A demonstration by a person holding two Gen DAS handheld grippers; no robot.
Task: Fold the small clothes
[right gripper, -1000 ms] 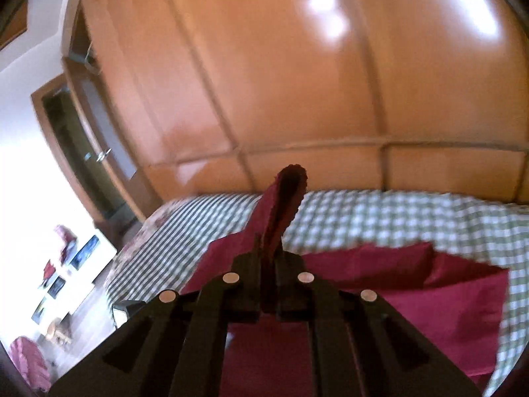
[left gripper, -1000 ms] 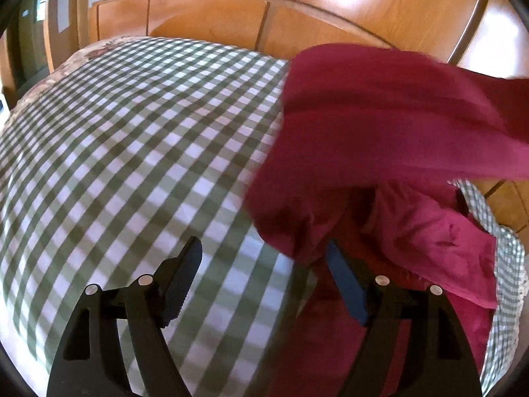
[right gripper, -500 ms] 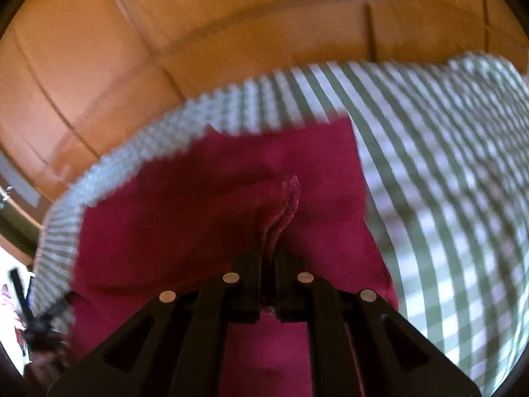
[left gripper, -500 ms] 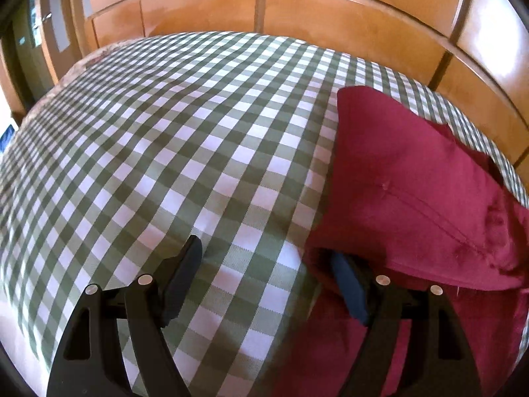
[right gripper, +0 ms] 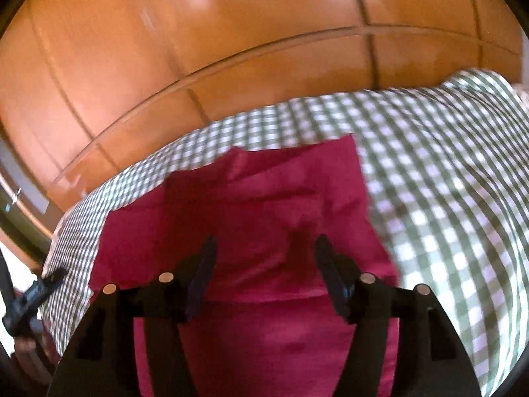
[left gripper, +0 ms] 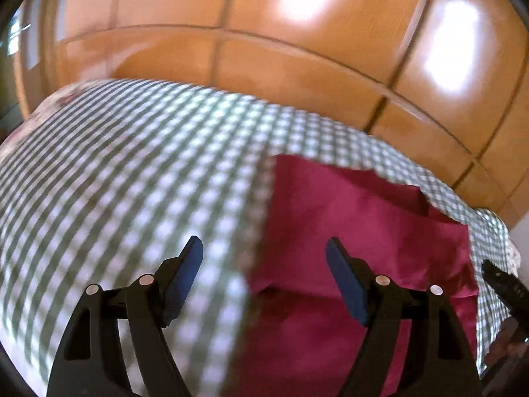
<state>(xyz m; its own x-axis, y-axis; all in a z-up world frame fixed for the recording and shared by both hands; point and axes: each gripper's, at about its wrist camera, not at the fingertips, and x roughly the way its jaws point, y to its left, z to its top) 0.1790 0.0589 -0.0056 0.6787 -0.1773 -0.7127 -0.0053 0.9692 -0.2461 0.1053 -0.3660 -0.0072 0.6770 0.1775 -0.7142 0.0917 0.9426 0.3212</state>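
Note:
A dark red garment (left gripper: 357, 231) lies folded on the green-and-white checked cloth (left gripper: 132, 165); it also shows in the right wrist view (right gripper: 264, 218). My left gripper (left gripper: 264, 258) is open and empty, above the garment's left edge. My right gripper (right gripper: 264, 254) is open and empty, just above the middle of the garment, whose folded upper layer lies ahead of the fingers. The right gripper's tip (left gripper: 502, 284) shows at the right edge of the left wrist view. The left gripper's tip (right gripper: 33, 294) shows at the left edge of the right wrist view.
Glossy orange wooden wardrobe panels (left gripper: 297, 49) stand behind the bed, and they also fill the top of the right wrist view (right gripper: 231, 49). The checked cloth (right gripper: 446, 182) spreads to the right of the garment in the right wrist view. The frames are motion-blurred.
My right gripper let go of the red fabric and opened. The lifted garment was laid down in a fold. Both grippers have pulled back and up from it.

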